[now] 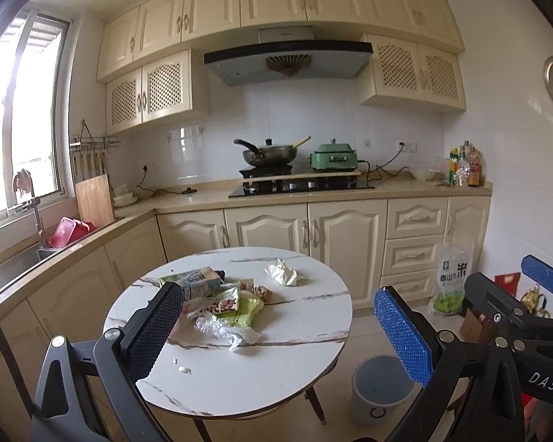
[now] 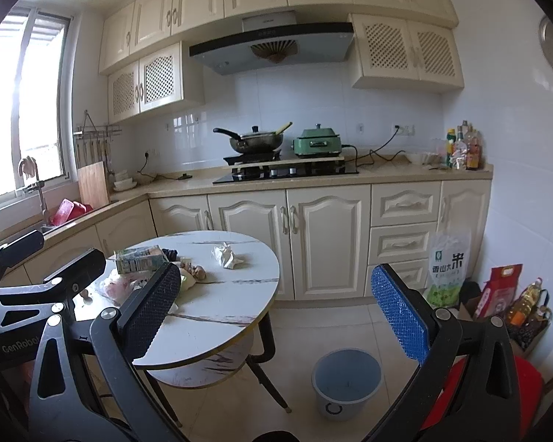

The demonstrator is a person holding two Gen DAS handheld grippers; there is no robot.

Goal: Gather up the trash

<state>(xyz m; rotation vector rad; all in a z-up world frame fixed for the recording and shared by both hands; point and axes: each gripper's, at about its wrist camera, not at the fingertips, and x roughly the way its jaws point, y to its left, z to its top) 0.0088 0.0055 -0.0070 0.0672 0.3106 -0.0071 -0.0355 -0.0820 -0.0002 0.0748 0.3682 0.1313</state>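
Several pieces of trash lie on a round white marble-look table (image 1: 295, 361) in a cream kitchen. Toward the far left sits a green and white drink carton (image 1: 195, 281), lying on its side with its long axis running left to right. Just near of it are a green wrapper (image 1: 245, 309) and a crumpled clear plastic wrapper (image 1: 221, 328), overlapping in a loose heap. A crumpled white tissue (image 1: 282, 272) lies apart on the far right of the tabletop, and small crumbs (image 1: 184, 370) dot the near edge.

On the floor, right of the table, stands a grey waste bin (image 2: 346, 383), upright and apparently empty. Judging by that, collection has not begun; every piece is left to move.

Left gripper (image 1: 276, 326) hovers above the table's near side, fingers spread wide, holding nothing. Right gripper (image 2: 276, 315) hangs off to the right, above the floor near the bin, equally wide apart and unladen.
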